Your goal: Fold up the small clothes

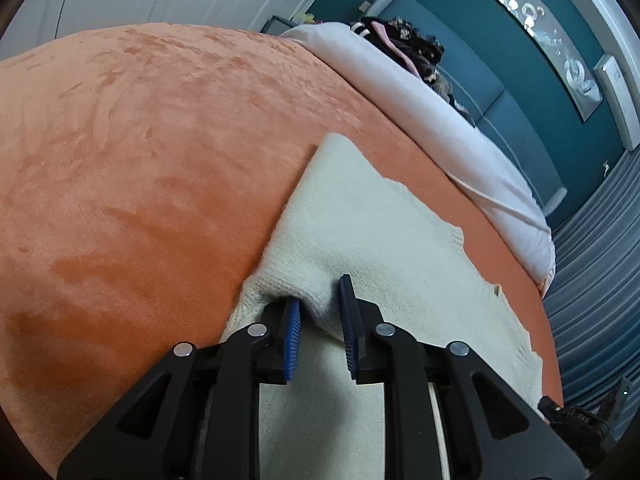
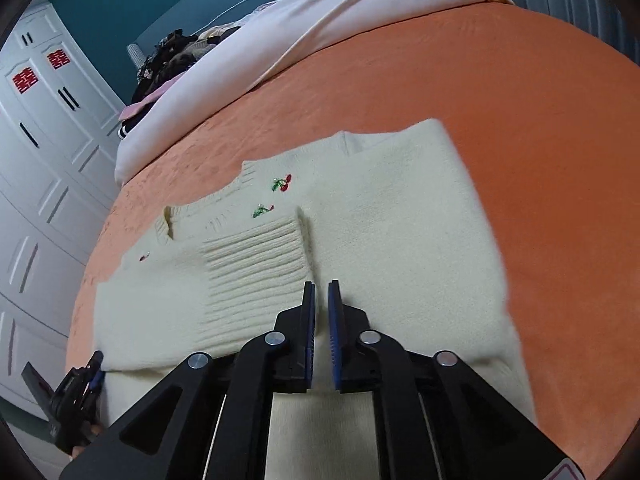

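Nearest in the left wrist view, the left gripper point(image 1: 320, 312) has its jaws apart, with a raised fold of the sweater point(image 1: 360, 240) bunched between the blue pads point(image 1: 292, 336); the pads do not yet pinch it shut. In the right wrist view, the right gripper point(image 2: 321, 316) hovers low over the knit with only a narrow gap between its jaws — nothing is held between them.

The cream sweater lies flat on the orange blanket point(image 2: 520, 100), partly folded: one sleeve, ending in a ribbed cuff point(image 2: 256, 252), is laid across the chest, beside two embroidered cherries point(image 2: 283, 183). The collar point(image 2: 168, 228) points toward the pillow end.

Handling, as judged: the knit looks soft, thick and light; it will drape and stretch rather than hold a crease, and the plush blanket may drag on it. Good holds are the doubled edges — hem corners or the fold by the left pads — not a single loose layer.

Farther off lie a white duvet point(image 2: 280, 40), a dark pile of clothes point(image 1: 404, 44) and the teal headboard point(image 1: 500, 48).
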`<state>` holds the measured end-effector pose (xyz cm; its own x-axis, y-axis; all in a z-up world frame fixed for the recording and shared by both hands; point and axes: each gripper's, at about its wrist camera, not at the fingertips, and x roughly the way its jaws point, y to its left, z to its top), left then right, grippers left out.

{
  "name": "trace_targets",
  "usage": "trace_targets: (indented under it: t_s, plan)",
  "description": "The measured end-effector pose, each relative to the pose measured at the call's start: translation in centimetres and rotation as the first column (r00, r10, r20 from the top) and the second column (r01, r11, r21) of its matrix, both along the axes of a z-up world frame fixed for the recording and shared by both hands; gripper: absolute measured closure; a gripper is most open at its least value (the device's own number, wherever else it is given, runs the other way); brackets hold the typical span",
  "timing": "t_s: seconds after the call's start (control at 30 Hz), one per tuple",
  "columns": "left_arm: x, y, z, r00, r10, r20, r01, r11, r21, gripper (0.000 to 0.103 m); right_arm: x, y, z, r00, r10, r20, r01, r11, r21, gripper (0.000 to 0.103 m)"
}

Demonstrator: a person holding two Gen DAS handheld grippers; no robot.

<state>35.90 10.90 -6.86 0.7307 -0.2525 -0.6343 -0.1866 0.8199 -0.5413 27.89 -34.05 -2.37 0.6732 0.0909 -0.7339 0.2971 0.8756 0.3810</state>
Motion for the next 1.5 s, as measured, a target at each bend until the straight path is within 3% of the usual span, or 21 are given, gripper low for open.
trace_targets:
  t_s: [0.03, 0.07, 0.1, 0.13, 0.17, 0.3, 0.4, 0.47, 0.63, 0.73, 0.77, 0.8, 0.83, 0.87, 1.07, 1.13, 1.23, 1.3, 1.37, 1.47, 1.5]
  plan:
    - [-0.5, -0.1, 0.8, 0.999, -0.034, -0.031, 0.035, 0.999, 0.021, 0.076, -2.0, -0.1, 0.9, 1.000, 0.000, 0.008, 0.000, 1.000, -0.003, 0.079]
    - [-1.3, -0.1, 1.6, 0.996, -0.069, -0.059, 0.071, 0.997, 0.032, 0.054, -4.3, -0.2, 1.9, 1.000, -0.001, 0.006, 0.001, 1.000, -0.015, 0.057]
    - [-2.5, 0.0, 2.1, 0.992, -0.088, -0.092, 0.093, 0.995, 0.043, 0.039, -6.9, -0.5, 2.5, 1.000, -0.001, 0.004, 0.002, 1.000, -0.030, 0.037]
    - [-4.3, 0.3, 2.8, 0.988, -0.105, -0.115, 0.111, 0.993, 0.049, 0.023, -10.0, -0.7, 2.9, 1.000, 0.001, -0.004, -0.001, 0.999, -0.045, 0.033]
    - [-6.2, 0.7, 3.4, 0.985, -0.118, -0.128, 0.125, 0.991, 0.050, 0.017, -12.5, -0.6, 2.9, 1.000, 0.006, -0.025, -0.008, 0.998, -0.056, 0.031]
    - [-14.4, 3.5, 4.0, 0.972, -0.110, -0.205, 0.123, 0.991, 0.047, 0.011, -23.3, -0.7, 0.8, 0.985, -0.009, -0.170, -0.008, 0.995, -0.096, 0.030]
    - [-19.7, 5.9, 2.5, 0.960, -0.093, -0.264, 0.081, 0.995, -0.059, 0.010, -29.0, -0.8, -1.7, 0.979, -0.035, -0.203, 0.044, 0.998, 0.036, 0.029]
    - [-22.5, 6.4, 2.7, 0.973, -0.094, -0.212, 0.080, 0.994, -0.074, 0.010, -30.7, -0.4, -2.9, 0.979, -0.046, -0.201, 0.075, 0.988, 0.138, 0.029]
    - [-24.1, 5.0, 2.9, 0.966, -0.102, -0.238, 0.089, 0.994, -0.065, 0.010, -29.6, 1.0, -3.2, 0.991, -0.029, -0.132, 0.066, 0.958, 0.280, 0.028]
    - [-23.9, 4.3, 2.9, 0.959, -0.087, -0.270, 0.081, 0.996, -0.032, 0.017, -27.0, 2.3, -3.7, 0.990, -0.033, -0.138, 0.073, 0.952, 0.296, 0.027]
    - [-23.8, 4.2, 3.0, 0.955, -0.094, -0.280, 0.088, 0.996, -0.035, 0.034, -26.5, 2.8, -3.5, 0.990, -0.038, -0.134, 0.075, 0.956, 0.283, 0.030]
    - [-23.5, 4.1, 3.0, 0.948, -0.117, -0.295, 0.106, 0.993, -0.054, 0.061, -25.8, 3.2, -3.2, 0.991, -0.035, -0.131, 0.070, 0.958, 0.278, 0.049]
    - [-23.2, 4.0, 2.9, 0.936, -0.141, -0.323, 0.122, 0.989, -0.078, 0.075, -25.6, 3.4, -3.1, 0.990, -0.025, -0.141, 0.065, 0.957, 0.284, 0.066]
    - [-23.2, 3.9, 3.0, 0.928, -0.144, -0.344, 0.122, 0.989, -0.085, 0.092, -25.6, 3.6, -2.9, 0.989, -0.010, -0.147, 0.055, 0.951, 0.305, 0.093]
    - [-25.5, 4.3, 8.1, 0.950, -0.177, -0.258, 0.165, 0.984, -0.069, 0.095, -28.0, 2.6, 3.4, 0.999, 0.034, -0.025, -0.024, 0.944, 0.328, 0.096]
    - [-27.1, 4.5, 9.3, 0.948, -0.200, -0.247, 0.189, 0.980, -0.066, 0.095, -29.4, 2.4, 4.7, 0.997, 0.069, -0.035, -0.056, 0.952, 0.300, 0.096]
    - [-30.4, 4.9, 9.5, 0.930, -0.233, -0.283, 0.225, 0.972, -0.063, 0.095, -32.2, 2.8, 5.0, 0.977, 0.170, -0.128, -0.136, 0.962, 0.239, 0.097]
    - [-33.2, 5.3, 8.7, 0.908, -0.255, -0.333, 0.251, 0.966, -0.057, 0.095, -34.2, 3.9, 4.3, 0.941, 0.252, -0.228, -0.211, 0.959, 0.189, 0.097]
    - [-36.7, 5.7, 7.4, 0.873, -0.280, -0.399, 0.284, 0.958, -0.051, 0.095, -37.2, 5.3, 3.2, 0.875, 0.343, -0.340, -0.307, 0.939, 0.159, 0.097]
    - [-42.0, 6.5, 6.6, 0.821, -0.320, -0.473, 0.333, 0.941, -0.058, 0.095, -42.1, 6.9, 2.3, 0.761, 0.461, -0.456, -0.410, 0.887, 0.214, 0.098]
    - [-43.6, 6.9, 7.0, 0.807, -0.336, -0.486, 0.348, 0.935, -0.068, 0.095, -43.4, 7.2, 2.7, 0.741, 0.487, -0.463, -0.429, 0.873, 0.231, 0.100]
